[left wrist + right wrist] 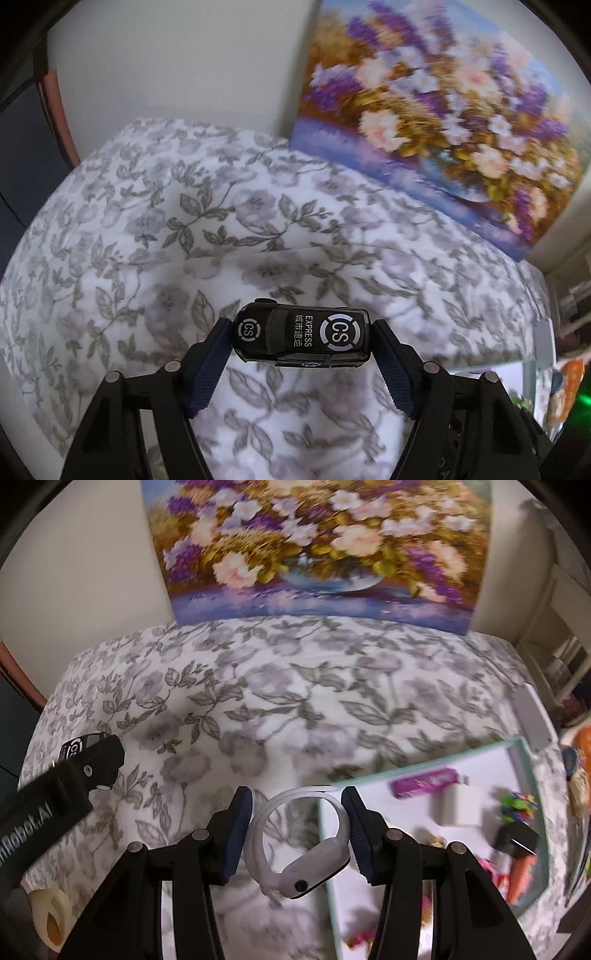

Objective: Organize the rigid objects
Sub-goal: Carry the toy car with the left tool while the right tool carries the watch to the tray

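Tray (526, 760) contents smeared by blur; flower painting (314, 550) cut off at top; tape roll (50, 910) half out of frame.

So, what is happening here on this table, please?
A person is sorting small things with two handheld grippers above a table with a floral cloth. The left gripper holds a black toy car printed "CS EXPRESS" between its jaws. The right gripper holds a white smartwatch by its band, at the edge of a white tray that already contains several small items. A tape roll lies near the left.
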The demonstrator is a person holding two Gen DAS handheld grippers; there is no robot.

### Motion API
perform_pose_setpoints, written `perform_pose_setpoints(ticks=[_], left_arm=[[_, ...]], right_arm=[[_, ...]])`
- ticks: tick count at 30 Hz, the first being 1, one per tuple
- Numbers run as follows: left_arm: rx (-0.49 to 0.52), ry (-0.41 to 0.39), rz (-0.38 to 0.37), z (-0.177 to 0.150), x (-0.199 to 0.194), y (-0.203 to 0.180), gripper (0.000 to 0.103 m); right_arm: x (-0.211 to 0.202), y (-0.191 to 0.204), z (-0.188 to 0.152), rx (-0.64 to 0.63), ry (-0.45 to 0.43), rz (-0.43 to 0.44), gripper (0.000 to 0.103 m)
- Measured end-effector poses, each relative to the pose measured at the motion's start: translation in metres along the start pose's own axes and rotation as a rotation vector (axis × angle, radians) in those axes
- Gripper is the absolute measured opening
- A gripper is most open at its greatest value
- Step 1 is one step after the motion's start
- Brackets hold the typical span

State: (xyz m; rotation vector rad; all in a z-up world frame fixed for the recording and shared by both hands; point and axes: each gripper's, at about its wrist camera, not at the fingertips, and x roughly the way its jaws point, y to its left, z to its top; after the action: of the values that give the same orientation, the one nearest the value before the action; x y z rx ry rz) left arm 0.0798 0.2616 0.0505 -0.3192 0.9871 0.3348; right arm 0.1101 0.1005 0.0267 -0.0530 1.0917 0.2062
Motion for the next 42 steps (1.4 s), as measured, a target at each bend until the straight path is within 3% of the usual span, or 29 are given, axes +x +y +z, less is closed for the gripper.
perform_pose_setpoints(ticks=[9, 16, 27, 33, 42], left_arm=[[0.092, -0.036, -0.032, -0.044, -0.046, -0.037, 0.078], [0.152, 0.009, -0.098, -0.081, -0.049, -0.067, 0.078], [0.319, 0.114, -0.143, -0.134, -0.034, -0.129, 0.078], [0.375, 0.162, -0.158, -0.152, -0.026, -0.153, 0.078], [0.458, 0.225, -0.121, -0.178, -0.010, -0.175, 0.078]], right_arm=[[-0.043, -0.059, -0.035, 0.055, -0.004, -0.049, 0.052], [-0.043, -0.111, -0.068, 0.142, 0.050, -0.095, 0.052], [-0.045, -0.175, -0.089, 0.291, 0.083, -0.103, 0.052], [-0.038, -0.188, -0.093, 0.304, 0.113, -0.100, 0.052], [-0.025, -0.186, -0.098, 0.273, 0.165, -0.091, 0.052]])
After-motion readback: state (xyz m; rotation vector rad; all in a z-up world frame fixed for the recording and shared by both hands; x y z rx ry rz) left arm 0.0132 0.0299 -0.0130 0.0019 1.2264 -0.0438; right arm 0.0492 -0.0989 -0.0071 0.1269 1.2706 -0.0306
